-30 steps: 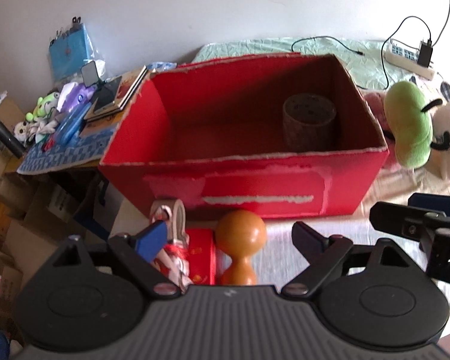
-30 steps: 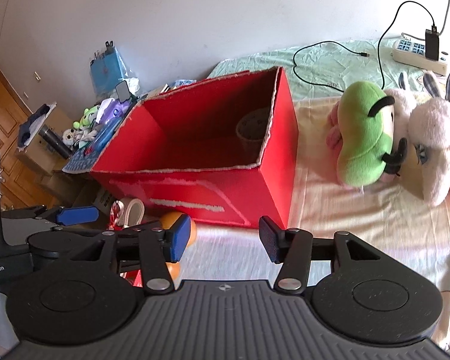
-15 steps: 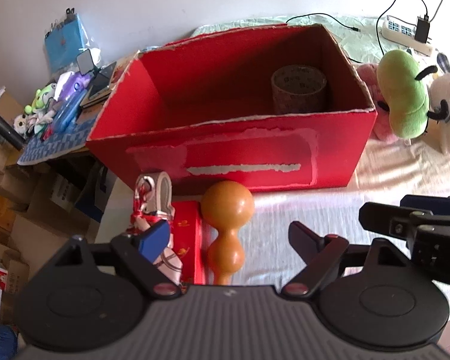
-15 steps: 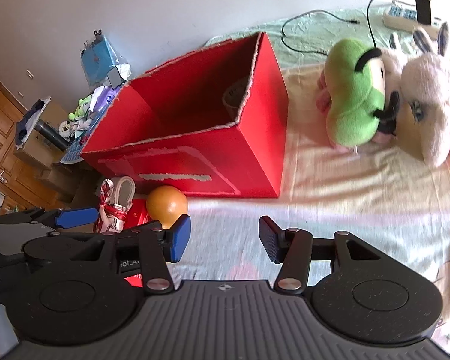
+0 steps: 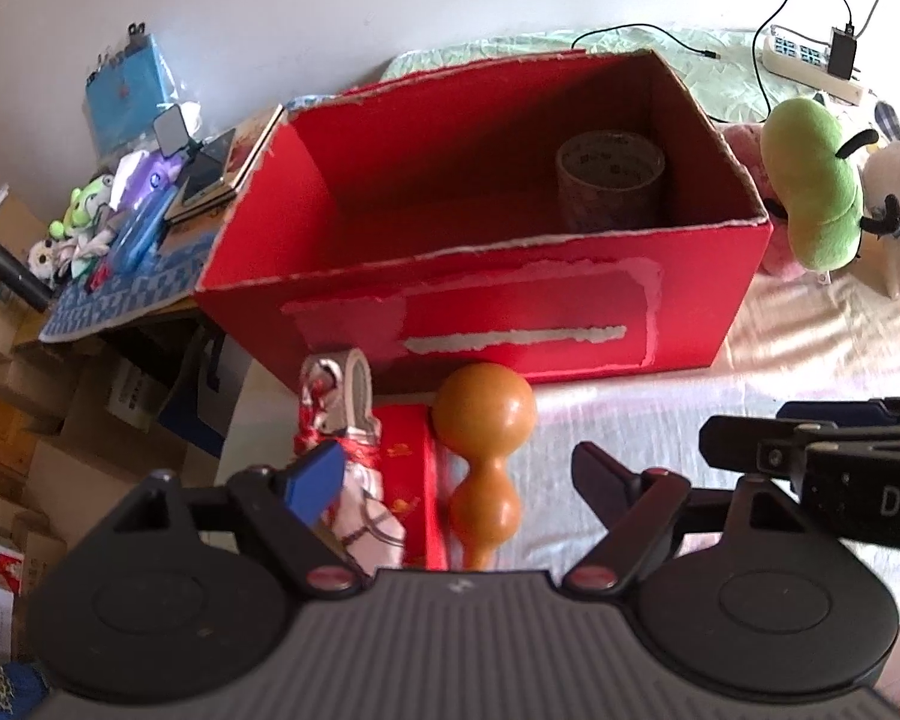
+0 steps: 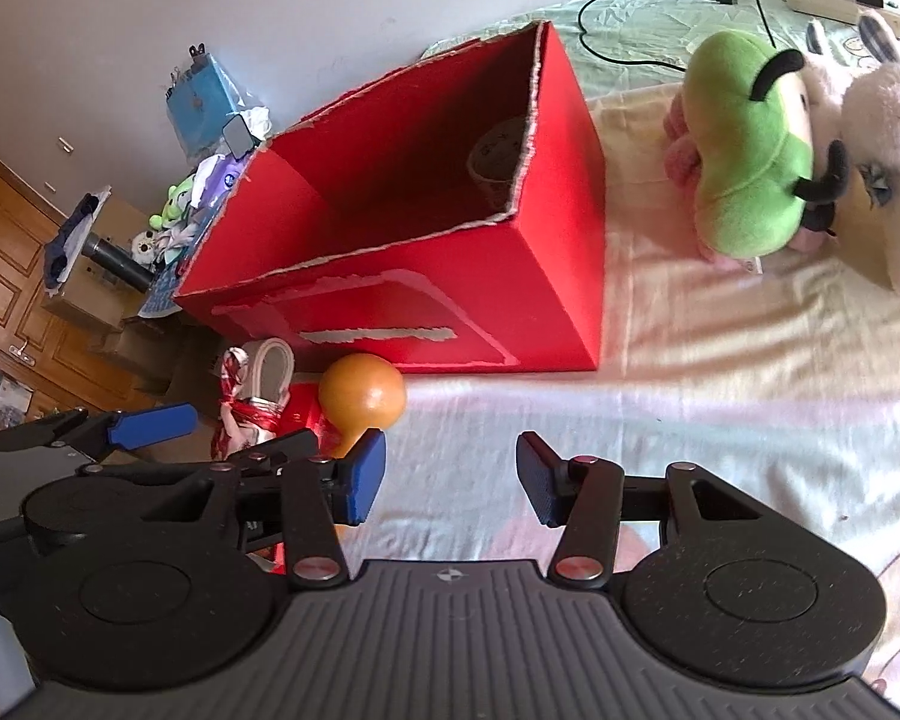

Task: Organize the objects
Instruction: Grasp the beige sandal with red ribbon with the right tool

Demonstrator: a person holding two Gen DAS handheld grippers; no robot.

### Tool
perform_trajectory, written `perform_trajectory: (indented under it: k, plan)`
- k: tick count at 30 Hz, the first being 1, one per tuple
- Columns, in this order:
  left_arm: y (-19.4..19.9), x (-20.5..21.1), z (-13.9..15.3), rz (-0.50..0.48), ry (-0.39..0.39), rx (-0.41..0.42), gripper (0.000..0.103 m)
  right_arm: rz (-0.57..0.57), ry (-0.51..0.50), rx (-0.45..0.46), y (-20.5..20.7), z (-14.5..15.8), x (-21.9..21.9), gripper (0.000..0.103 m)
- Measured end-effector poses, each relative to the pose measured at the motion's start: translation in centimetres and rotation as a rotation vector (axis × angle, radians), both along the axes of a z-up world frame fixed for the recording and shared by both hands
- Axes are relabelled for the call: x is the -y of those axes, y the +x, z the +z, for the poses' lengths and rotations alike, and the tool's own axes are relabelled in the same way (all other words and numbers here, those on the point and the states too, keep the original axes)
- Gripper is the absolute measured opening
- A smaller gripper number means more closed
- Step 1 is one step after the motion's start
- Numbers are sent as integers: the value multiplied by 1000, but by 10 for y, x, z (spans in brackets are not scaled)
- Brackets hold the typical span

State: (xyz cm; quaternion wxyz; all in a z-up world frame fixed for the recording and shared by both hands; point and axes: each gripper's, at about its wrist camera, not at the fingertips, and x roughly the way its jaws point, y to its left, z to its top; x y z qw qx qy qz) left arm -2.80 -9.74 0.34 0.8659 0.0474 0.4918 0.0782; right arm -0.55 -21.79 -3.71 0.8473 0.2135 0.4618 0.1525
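I see a red cardboard box standing open on the bed sheet, its top edges ragged and pale where flaps were torn off, with torn white label patches across its front face. Inside, in the far right corner, a roll of brown packing tape stands on its flat side. Just in front of the box, an orange wooden gourd lies on the sheet, its larger bulb close to the box wall. Touching its left side lies a flat red packet, and a white shoe with red trim rests partly over the packet's left edge.
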Motion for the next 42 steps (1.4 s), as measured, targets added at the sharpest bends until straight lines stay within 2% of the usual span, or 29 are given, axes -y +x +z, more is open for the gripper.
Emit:
perform_trajectory:
  k: [6,8,13,21,27,29,31,33,35,39,42]
  plan:
    - [-2,-21,8,-26,-10,-5,84,10,10,-13,8,3,-16,52]
    - [-7,-33,13,-39,-23,3,87,11,24,-19,10,4,-22,52]
    - [-15,-67,15,-48,-38,0,87,10,37,-24,19,5,-37,52]
    - [-18,-109,-3,-90,-156,-48,85,24,119,-80,35,-1,-65,52]
    - [-15,-126,-19,-127,-292,-69,87,60,187,-103,45,-4,-85,52]
    - [-12,-131,-24,-141,-347,-75,91,71,206,-109,48,-5,-92,52]
    - [-9,-131,-28,-153,-354,-73,91,81,217,-106,50,-5,-98,52]
    - [-6,-131,-32,-162,-349,-77,88,90,215,-103,52,-4,-105,52]
    - [-4,-133,-35,-171,-366,-77,80,96,213,-105,55,-6,-111,52]
    - [3,-138,-43,-189,-424,-86,75,97,213,-123,59,-13,-119,53]
    - [7,-139,-48,-191,-433,-86,70,89,221,-138,62,-19,-121,53]
